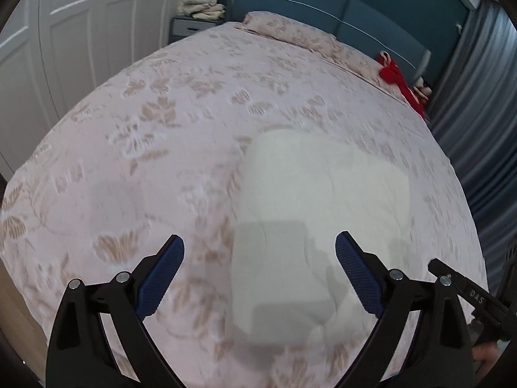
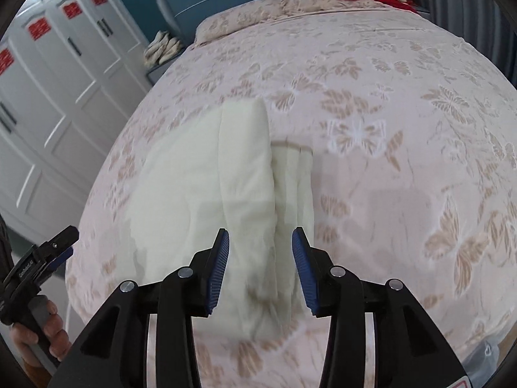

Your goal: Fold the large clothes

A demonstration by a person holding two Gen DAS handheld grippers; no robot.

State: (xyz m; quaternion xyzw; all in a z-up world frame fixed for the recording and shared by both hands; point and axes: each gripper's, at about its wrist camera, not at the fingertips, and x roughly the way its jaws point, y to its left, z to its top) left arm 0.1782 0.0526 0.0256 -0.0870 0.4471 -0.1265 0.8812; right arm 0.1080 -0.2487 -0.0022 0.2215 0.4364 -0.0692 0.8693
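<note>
A cream-white garment (image 1: 310, 213) lies folded into a long bundle on the bed. In the right wrist view the garment (image 2: 226, 187) shows layered folds along its right edge. My left gripper (image 1: 260, 245) is open and empty, held above the garment's near left part. My right gripper (image 2: 260, 237) is open and empty, its jaws apart over the garment's near end. The left gripper (image 2: 55, 245) also shows at the left edge of the right wrist view, and the right gripper (image 1: 465, 294) shows at the right edge of the left wrist view.
The bed has a pink bedspread (image 1: 161, 129) with leaf and butterfly patterns. A red cloth (image 1: 397, 77) lies near the pillows (image 1: 290, 29) at the head. White wardrobe doors (image 2: 48, 80) stand on the left. A nightstand holds piled cloth (image 1: 202, 5). Grey curtains (image 1: 484, 113) hang on the right.
</note>
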